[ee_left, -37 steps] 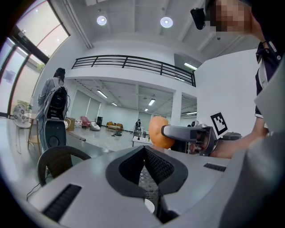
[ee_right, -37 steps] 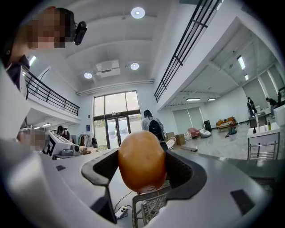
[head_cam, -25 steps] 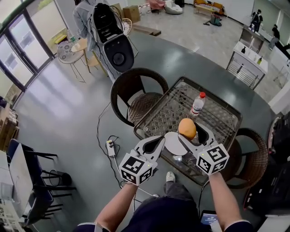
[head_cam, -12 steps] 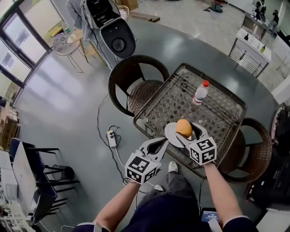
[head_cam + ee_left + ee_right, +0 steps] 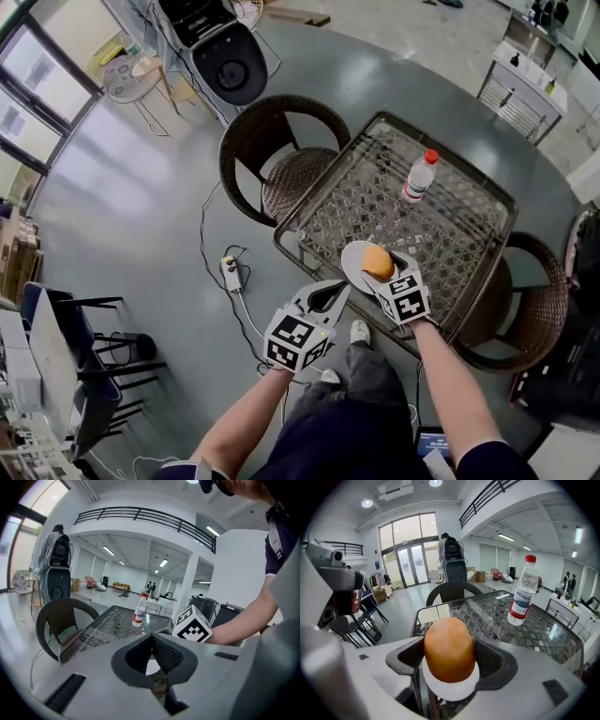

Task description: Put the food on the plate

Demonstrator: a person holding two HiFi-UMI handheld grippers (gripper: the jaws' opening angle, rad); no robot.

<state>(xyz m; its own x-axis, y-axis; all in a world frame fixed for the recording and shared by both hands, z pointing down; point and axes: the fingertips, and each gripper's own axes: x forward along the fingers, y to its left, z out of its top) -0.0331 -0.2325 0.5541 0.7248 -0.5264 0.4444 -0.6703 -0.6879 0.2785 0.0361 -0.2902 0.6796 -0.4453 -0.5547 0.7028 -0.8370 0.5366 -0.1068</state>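
Observation:
An orange-brown bun (image 5: 377, 258) is pinched between the jaws of my right gripper (image 5: 379, 267), just over the right part of a white plate (image 5: 352, 265) that lies on the glass table (image 5: 375, 202) near its front edge. In the right gripper view the bun (image 5: 449, 646) fills the gap between the jaws, with the plate (image 5: 450, 688) right under it. My left gripper (image 5: 336, 292) hovers at the plate's left rim. Its jaws (image 5: 151, 639) meet at the tips with nothing between them, and a bit of the plate (image 5: 150, 666) shows below them.
A water bottle (image 5: 417, 176) stands upright farther back on the table; it is the same bottle (image 5: 521, 597) in the right gripper view. Wicker chairs stand at the table's left (image 5: 272, 159) and right (image 5: 520, 309). A power strip and cable (image 5: 230, 277) lie on the floor.
My right gripper has carried the bun from beyond the plate's far right edge to over the plate. The left gripper stays shut beside the plate.

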